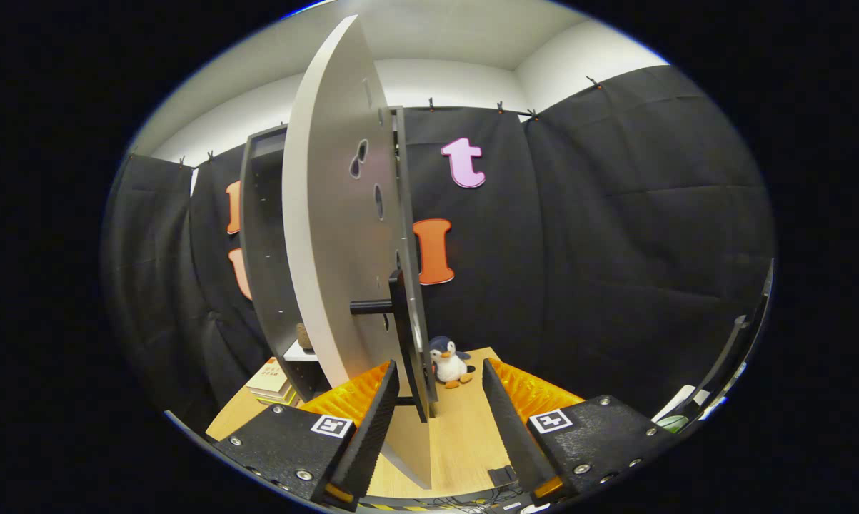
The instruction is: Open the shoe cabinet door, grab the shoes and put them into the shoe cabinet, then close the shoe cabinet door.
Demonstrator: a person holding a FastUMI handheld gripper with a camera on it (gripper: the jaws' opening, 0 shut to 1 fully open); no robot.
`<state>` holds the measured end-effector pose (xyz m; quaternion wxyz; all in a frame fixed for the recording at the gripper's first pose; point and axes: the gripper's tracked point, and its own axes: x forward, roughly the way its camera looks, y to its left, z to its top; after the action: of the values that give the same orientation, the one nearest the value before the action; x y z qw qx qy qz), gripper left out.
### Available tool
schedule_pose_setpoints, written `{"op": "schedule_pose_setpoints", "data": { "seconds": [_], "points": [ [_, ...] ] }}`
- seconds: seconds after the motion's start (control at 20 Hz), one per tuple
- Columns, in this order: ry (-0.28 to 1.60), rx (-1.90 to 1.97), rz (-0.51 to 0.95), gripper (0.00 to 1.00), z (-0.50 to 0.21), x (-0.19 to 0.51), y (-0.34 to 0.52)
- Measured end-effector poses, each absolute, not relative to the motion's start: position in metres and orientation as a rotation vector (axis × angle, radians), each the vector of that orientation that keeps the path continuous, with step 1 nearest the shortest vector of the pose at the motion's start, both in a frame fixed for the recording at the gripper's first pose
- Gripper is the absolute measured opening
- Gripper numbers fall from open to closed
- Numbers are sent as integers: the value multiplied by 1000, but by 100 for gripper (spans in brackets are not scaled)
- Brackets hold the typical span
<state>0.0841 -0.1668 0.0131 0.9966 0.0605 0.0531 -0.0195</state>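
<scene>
The gripper (pixel 440 421) has its fingers (pixel 372 421) spread apart, gripping nothing — the swung-open shoe cabinet door (pixel 329 235) stands edge-on between them, nearer the left one. Its dark handle (pixel 383 307) sits at 12 o'clock above the fingers. A toy penguin (pixel 448 362) sits on the desk (pixel 465 435) just beyond.

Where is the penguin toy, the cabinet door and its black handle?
Penguin toy (pixel 448 365), gripper view: its white belly, beyond the fingers.
Cabinet door (pixel 329 235), gripper view: its pale face, swung open between the fingers.
Black handle (pixel 399 314), gripper view: its upright bar.
Gripper (pixel 436 421), gripper view: open.
</scene>
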Motion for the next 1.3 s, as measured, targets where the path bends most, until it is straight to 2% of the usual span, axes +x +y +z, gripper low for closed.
{"op": "schedule_pose_setpoints", "data": {
  "seconds": [0.5,1.3],
  "points": [
    [26,82,169,76,22,100,-90],
    [-7,44,330,78,23,127,1]
  ]
}}
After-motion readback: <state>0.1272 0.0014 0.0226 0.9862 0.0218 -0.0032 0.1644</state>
